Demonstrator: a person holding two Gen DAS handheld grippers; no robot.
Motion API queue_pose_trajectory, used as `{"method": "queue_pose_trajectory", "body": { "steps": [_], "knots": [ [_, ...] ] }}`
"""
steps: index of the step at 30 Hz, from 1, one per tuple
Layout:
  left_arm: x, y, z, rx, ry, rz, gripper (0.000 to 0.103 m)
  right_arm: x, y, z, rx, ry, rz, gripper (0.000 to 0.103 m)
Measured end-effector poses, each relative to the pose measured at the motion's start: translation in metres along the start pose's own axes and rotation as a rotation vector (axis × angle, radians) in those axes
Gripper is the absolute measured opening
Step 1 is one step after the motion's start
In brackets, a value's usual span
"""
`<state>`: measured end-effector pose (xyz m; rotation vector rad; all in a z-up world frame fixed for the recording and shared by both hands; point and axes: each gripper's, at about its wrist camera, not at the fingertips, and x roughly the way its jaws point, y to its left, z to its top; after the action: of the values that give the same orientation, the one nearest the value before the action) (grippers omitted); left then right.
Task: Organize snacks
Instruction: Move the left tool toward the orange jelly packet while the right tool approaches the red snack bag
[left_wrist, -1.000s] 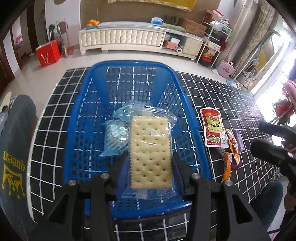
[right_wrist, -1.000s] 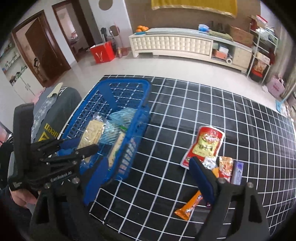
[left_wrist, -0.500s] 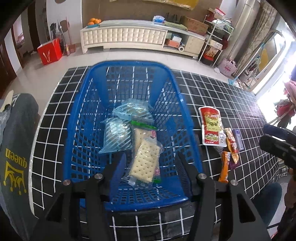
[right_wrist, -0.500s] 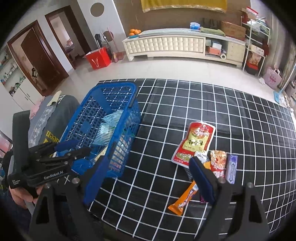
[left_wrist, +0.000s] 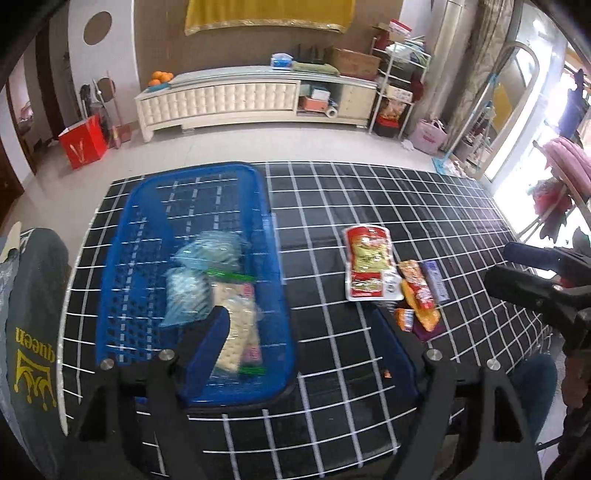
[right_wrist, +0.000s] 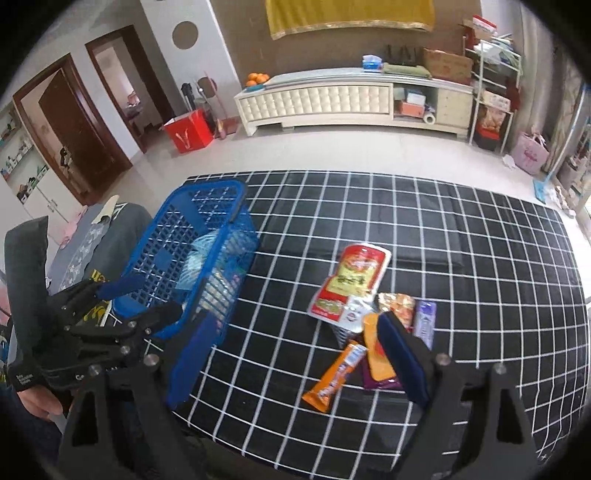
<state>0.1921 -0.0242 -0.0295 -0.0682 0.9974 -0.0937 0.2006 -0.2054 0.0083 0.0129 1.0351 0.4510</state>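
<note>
The blue basket (left_wrist: 192, 266) sits at the left edge of the checked table (left_wrist: 424, 206), with cracker packs (left_wrist: 236, 332) and clear bags inside. The left gripper (left_wrist: 299, 332) hangs spread and empty over the basket's near right rim. The right gripper (right_wrist: 295, 354), also spread wide, hovers above the near edge beside the loose snack packets (right_wrist: 369, 314). The table's far half lies open.
</note>
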Motion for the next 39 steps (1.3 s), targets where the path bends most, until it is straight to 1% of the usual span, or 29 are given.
{"method": "queue_pose_trajectory", "body": {
  "steps": [4, 10, 15, 19, 21, 22, 24, 25, 26, 28, 30, 32, 33, 39],
  "knots": [
    [0.007, -0.022, 0.001, 0.022, 0.016, -0.033, 0.077, -0.002, -0.021, -0.007, 0.026, 0.008, -0.022, 0.091],
    [0.022, -0.058, -0.002, 0.071, 0.043, -0.055, 0.077, 0.004, -0.055, -0.017, 0.070, 0.030, -0.042, 0.091],
    [0.044, -0.084, -0.010, 0.106, 0.083, -0.061, 0.077, 0.013, -0.071, -0.026, 0.080, 0.041, -0.027, 0.091],
    [0.063, -0.095, -0.017, 0.117, 0.123, -0.063, 0.077, 0.027, -0.079, -0.029, 0.064, 0.065, -0.013, 0.091],
    [0.071, -0.097, -0.019, 0.116, 0.136, -0.063, 0.077, 0.033, -0.082, -0.029, 0.050, 0.075, -0.018, 0.090],
    [0.074, -0.097, -0.020, 0.114, 0.143, -0.061, 0.077, 0.037, -0.084, -0.029, 0.043, 0.083, -0.022, 0.088],
    [0.084, -0.097, -0.021, 0.108, 0.158, -0.062, 0.077, 0.049, -0.089, -0.029, 0.051, 0.113, -0.023, 0.081],
    [0.088, -0.096, -0.021, 0.104, 0.164, -0.061, 0.077, 0.053, -0.091, -0.029, 0.058, 0.122, -0.016, 0.076],
    [0.093, -0.095, -0.022, 0.100, 0.170, -0.058, 0.077, 0.059, -0.094, -0.028, 0.065, 0.134, -0.007, 0.074],
    [0.100, -0.094, -0.022, 0.103, 0.173, -0.013, 0.077, 0.074, -0.097, -0.026, 0.074, 0.153, -0.007, 0.071],
    [0.107, -0.096, -0.022, 0.127, 0.166, 0.023, 0.077, 0.090, -0.101, -0.024, 0.081, 0.177, -0.014, 0.069],
    [0.114, -0.095, -0.022, 0.130, 0.185, 0.004, 0.077, 0.108, -0.107, -0.022, 0.098, 0.212, -0.015, 0.068],
    [0.120, -0.092, -0.020, 0.120, 0.196, -0.012, 0.077, 0.117, -0.110, -0.021, 0.106, 0.229, -0.020, 0.068],
    [0.139, -0.078, -0.017, 0.062, 0.233, -0.049, 0.077, 0.153, -0.121, -0.018, 0.130, 0.311, -0.051, 0.067]
  ]
}}
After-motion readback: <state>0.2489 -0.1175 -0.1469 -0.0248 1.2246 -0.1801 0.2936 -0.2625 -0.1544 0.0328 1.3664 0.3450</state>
